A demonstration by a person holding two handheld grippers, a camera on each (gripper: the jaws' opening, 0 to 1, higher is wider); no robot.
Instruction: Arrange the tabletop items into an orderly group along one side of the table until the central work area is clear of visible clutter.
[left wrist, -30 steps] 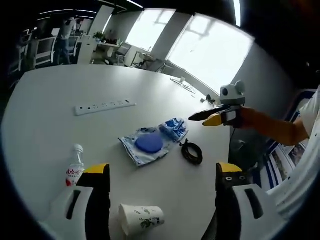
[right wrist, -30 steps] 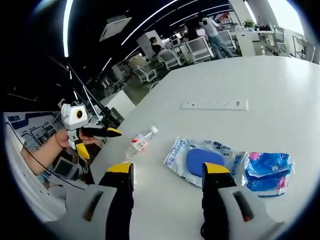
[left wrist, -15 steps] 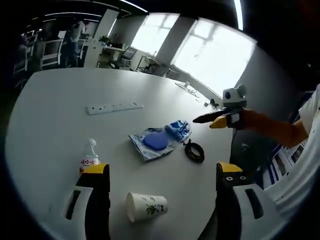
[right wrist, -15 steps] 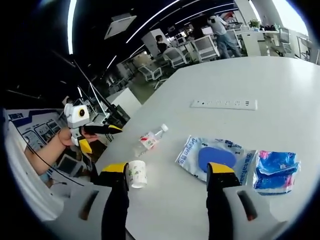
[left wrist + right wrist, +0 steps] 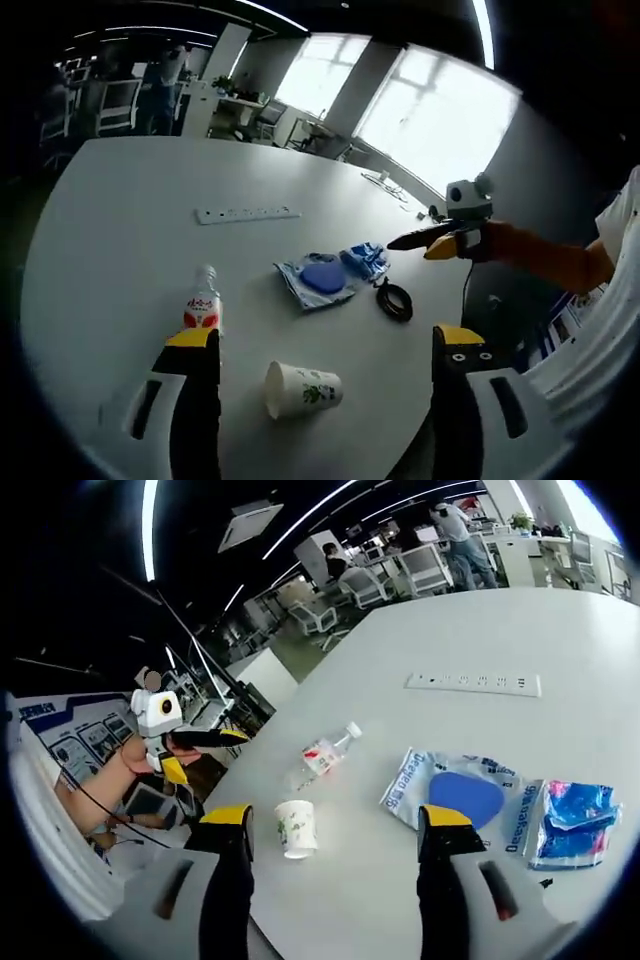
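Nothing gripped yet: left gripper (image 5: 318, 350) and right gripper (image 5: 335, 830) jaws apart, empty, above table (image 5: 110, 230). Next: reach cup (image 5: 302, 390).

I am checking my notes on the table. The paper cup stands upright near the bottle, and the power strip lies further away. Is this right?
Not quite. The paper cup lies on its side, not upright; the left gripper view shows its open mouth facing sideways. The rest holds: it is near the bottle, and the power strip lies further away.
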